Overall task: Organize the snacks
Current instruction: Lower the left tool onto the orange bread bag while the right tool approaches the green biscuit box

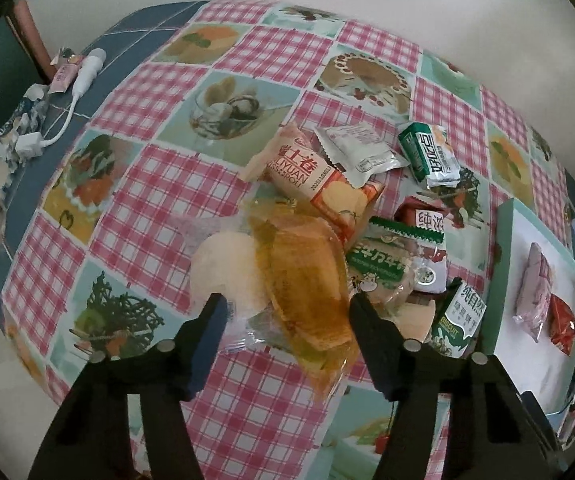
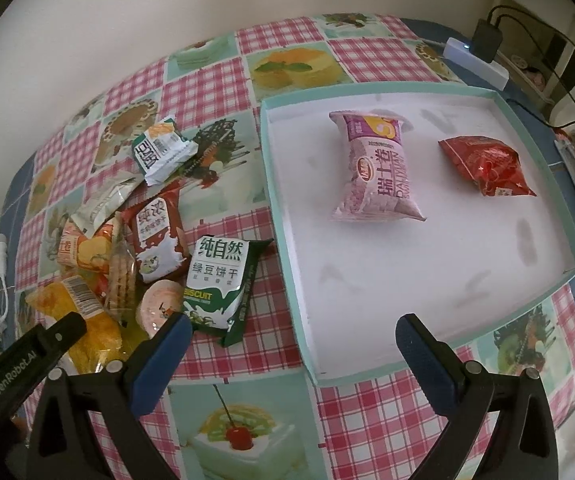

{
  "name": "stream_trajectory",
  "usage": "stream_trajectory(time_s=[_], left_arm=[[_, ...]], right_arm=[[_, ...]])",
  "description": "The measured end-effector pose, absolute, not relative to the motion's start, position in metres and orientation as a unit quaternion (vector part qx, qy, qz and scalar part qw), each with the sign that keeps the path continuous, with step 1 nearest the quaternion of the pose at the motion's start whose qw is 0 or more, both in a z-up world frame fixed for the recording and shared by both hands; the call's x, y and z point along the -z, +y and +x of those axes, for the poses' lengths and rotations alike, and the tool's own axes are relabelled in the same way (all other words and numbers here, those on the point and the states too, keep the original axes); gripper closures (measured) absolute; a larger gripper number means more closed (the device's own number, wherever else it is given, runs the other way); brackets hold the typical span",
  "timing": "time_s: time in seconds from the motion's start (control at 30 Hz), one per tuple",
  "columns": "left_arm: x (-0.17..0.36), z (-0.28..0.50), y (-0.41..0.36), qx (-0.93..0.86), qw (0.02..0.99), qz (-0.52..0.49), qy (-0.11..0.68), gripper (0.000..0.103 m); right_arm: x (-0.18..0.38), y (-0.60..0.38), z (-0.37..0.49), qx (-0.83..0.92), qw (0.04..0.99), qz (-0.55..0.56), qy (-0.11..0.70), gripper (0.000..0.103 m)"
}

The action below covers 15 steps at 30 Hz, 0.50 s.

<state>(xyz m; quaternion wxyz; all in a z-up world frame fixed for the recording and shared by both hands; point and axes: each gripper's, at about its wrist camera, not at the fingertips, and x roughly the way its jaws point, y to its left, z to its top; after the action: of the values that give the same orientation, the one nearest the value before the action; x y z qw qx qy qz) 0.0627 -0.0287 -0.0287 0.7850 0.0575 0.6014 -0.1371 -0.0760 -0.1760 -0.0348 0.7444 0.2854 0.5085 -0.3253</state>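
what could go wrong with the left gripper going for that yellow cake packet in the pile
1. The left gripper straddles the yellow cake packet, but a round pale cake in clear wrap lies against it and may get pinched too.
2. The packet overlaps the green sandwich-biscuit packet; lifting could drag it across the table.
3. The slick wrapper may slip on the way to the tray.

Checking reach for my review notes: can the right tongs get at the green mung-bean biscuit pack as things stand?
Probably yes. The right tongs are open and empty, and the green biscuit pack lies at the pile's near edge, uncovered, right by their left finger. The left tongs work the orange packet beside it, apart.
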Motion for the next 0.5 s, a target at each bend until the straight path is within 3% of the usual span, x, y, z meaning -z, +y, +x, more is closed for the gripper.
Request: stream_trajectory(time_s=[0.17,0.27,0.5], left_arm=[[0.026,0.071,-0.010,0.140,0.777,0.005,0.614,0.048],[0.024,0.074,0.000,0.141,0.771,-0.023,0.620,0.068],[0.027,0.074,0.004,0.134,0.764,-0.026,0.631,0.082]], right_arm=[[0.036,-0.176,-0.077,0.326,0.742,0.287,0.511,0.000],[0.037,-0.177,-0.078,0.327,0.741,0.287,0.511,0.000],[0.038,-0.177,-0.077,0.326,0.739,0.288,0.514,0.000]])
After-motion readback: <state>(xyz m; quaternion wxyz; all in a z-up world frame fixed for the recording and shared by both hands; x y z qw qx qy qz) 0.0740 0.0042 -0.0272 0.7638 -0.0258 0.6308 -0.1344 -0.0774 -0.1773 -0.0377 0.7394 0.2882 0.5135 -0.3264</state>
